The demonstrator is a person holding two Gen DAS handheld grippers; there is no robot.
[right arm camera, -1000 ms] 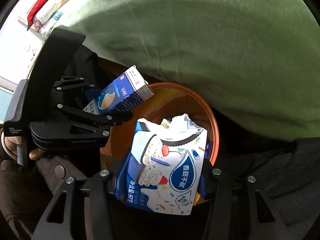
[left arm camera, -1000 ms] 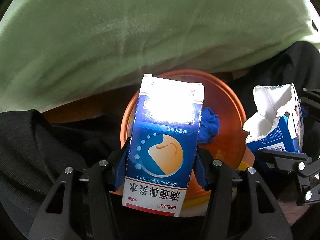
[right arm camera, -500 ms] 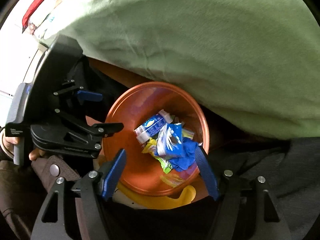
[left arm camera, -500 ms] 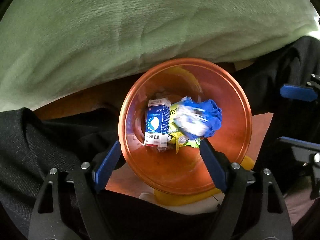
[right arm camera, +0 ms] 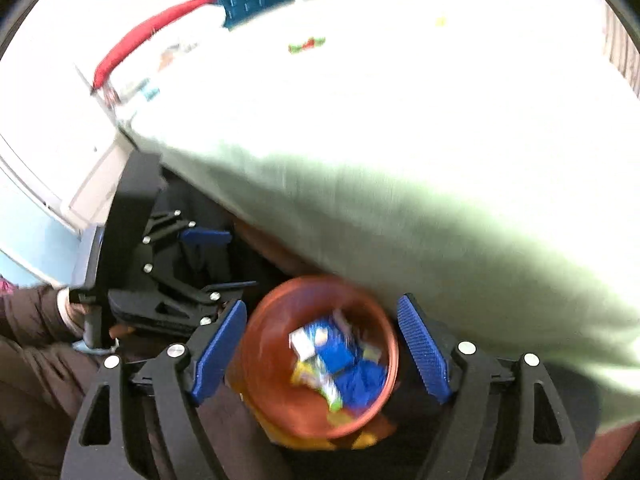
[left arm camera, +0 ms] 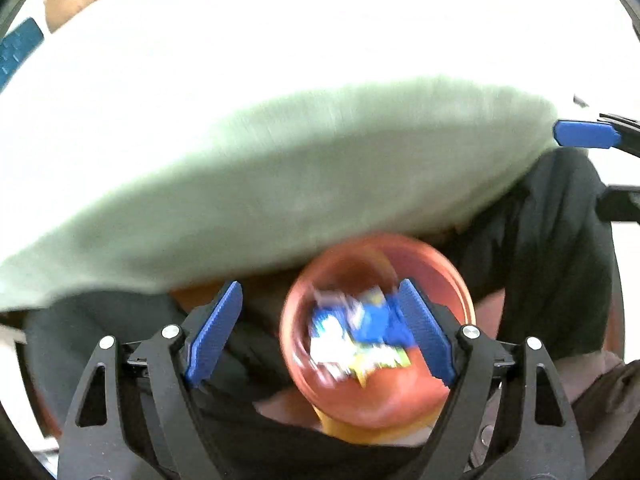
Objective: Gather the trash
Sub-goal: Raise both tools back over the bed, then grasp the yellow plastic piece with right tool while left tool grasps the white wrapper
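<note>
An orange waste bin (left arm camera: 460, 292) stands low beside the bed, with a blue carton, a blue snack packet and yellow wrappers (left arm camera: 352, 332) lying in it. My left gripper (left arm camera: 320, 286) hangs above the bin, open and empty. The right wrist view shows the same bin (right arm camera: 272, 360) and its trash (right arm camera: 336, 356) below my right gripper (right arm camera: 322, 302). Its jaws are opening with nothing between them. My left gripper (right arm camera: 212, 260) appears there at the left, and my right gripper (left arm camera: 600, 168) shows at the left view's right edge. Both views are motion-blurred.
A pale green blanket (right arm camera: 440, 200) covers the bed above the bin, and black fabric (left arm camera: 560, 260) lies around it. A small red-and-green wrapper (right arm camera: 306, 45) and a yellow scrap (right arm camera: 440, 21) lie on the bed. A hand (right arm camera: 76, 312) holds the left gripper.
Both grippers let go: the blue carton and the snack packet dropped into the orange bin. Both have since risen, their jaws wider, and the bin looks smaller and lower.
</note>
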